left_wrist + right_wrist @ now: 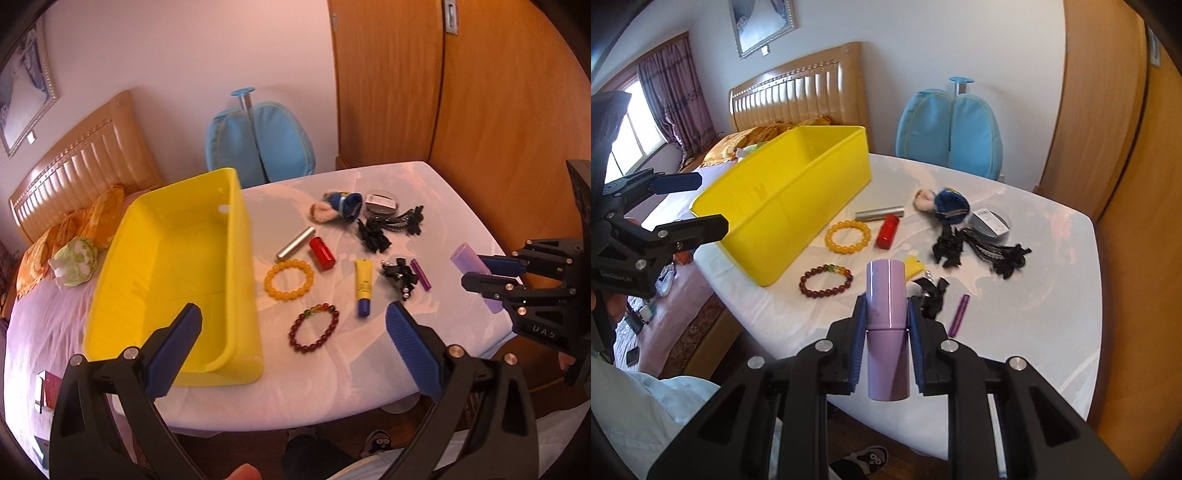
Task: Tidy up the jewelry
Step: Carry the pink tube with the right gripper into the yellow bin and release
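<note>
My right gripper (886, 314) is shut on a lilac tube (887, 325) and holds it above the white table (1052, 295); it also shows in the left wrist view (476, 275). My left gripper (293, 325) is open and empty, above the table's front edge beside the empty yellow bin (177, 280). On the table lie a yellow bead bracelet (289, 278), a dark red bead bracelet (314, 328), a red cylinder (322, 253), a silver tube (295, 243), a yellow tube with a blue cap (363, 286), a purple stick (421, 274) and black hair clips (391, 225).
A blue plush toy (338, 206) and a round clear case (382, 203) lie at the table's far side. A blue chair (258, 142) stands behind it. A bed (48, 295) is on the left and a wooden wardrobe (480, 92) on the right.
</note>
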`<state>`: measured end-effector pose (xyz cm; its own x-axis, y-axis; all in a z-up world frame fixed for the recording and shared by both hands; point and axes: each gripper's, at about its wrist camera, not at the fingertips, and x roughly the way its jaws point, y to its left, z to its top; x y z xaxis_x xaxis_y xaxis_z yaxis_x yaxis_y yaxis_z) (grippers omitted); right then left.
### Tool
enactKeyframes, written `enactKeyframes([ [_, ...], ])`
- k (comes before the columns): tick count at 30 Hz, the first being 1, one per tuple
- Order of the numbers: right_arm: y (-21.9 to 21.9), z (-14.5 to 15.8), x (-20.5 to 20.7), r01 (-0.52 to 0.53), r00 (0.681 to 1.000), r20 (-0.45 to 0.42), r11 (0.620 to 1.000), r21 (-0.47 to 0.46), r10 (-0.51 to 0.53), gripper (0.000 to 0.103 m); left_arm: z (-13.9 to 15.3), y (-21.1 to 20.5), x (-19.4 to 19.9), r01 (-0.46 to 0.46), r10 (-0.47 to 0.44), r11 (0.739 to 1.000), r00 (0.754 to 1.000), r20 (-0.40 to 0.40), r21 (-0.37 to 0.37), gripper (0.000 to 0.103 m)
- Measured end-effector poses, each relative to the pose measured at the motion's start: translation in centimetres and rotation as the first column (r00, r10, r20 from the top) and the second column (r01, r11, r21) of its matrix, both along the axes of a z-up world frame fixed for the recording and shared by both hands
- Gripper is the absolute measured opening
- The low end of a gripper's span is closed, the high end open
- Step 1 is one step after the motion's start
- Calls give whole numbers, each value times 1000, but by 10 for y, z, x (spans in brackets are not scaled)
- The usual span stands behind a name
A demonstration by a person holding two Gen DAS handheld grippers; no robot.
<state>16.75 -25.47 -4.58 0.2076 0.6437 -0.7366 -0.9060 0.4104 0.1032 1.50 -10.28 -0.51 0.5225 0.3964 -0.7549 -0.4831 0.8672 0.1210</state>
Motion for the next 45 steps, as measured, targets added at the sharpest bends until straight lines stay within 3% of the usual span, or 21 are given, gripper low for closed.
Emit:
enactKeyframes([
  [5, 42, 10, -27, -70, 997, 37, 998, 1, 70, 24, 3, 46, -31, -74, 73, 997, 997, 25, 15, 97],
  [10, 106, 20, -44, -88, 996, 25, 996, 17, 88, 24, 5, 105, -60, -75, 73, 997, 995, 61, 31, 97],
  [18, 256, 26, -81, -130, 992, -9, 991, -34, 129, 24, 2, 240, -87, -51, 50, 998, 999, 17, 40, 97],
  [23, 341, 3, -83, -97, 993, -86, 988, -122, 86, 24, -22, 306, -86, 24, -25, 1000, 998, -57, -10, 97],
  [30, 417, -59, -78, -80, 985, -174, 928, -364, 17, 24, -45, 336, -91, 141, -146, 986, 989, -40, -93, 97],
  [35, 434, -95, -78, -80, 969, -240, 854, -515, -54, 24, -55, 342, -94, 175, -180, 974, 983, -23, -144, 97],
  [38, 435, -106, -77, -68, 965, -247, 828, -556, -86, 24, -57, 342, -96, 200, -205, 968, 979, -15, -151, 97],
  [39, 435, -108, -78, -67, 964, -250, 824, -562, -92, 29, -57, 342, -97, 205, -210, 967, 978, -13, -149, 97],
  [40, 435, -109, -78, -63, 964, -249, 822, -566, -97, 44, -57, 343, -97, 207, -211, 967, 977, -12, -147, 97],
  [42, 434, -107, -78, -47, 965, -239, 825, -564, -108, 56, -56, 344, -98, 203, -207, 968, 978, -8, -149, 97],
  [45, 431, -103, -78, -29, 965, -232, 832, -554, -121, 58, -53, 345, -100, 199, -201, 969, 980, 5, -149, 97],
])
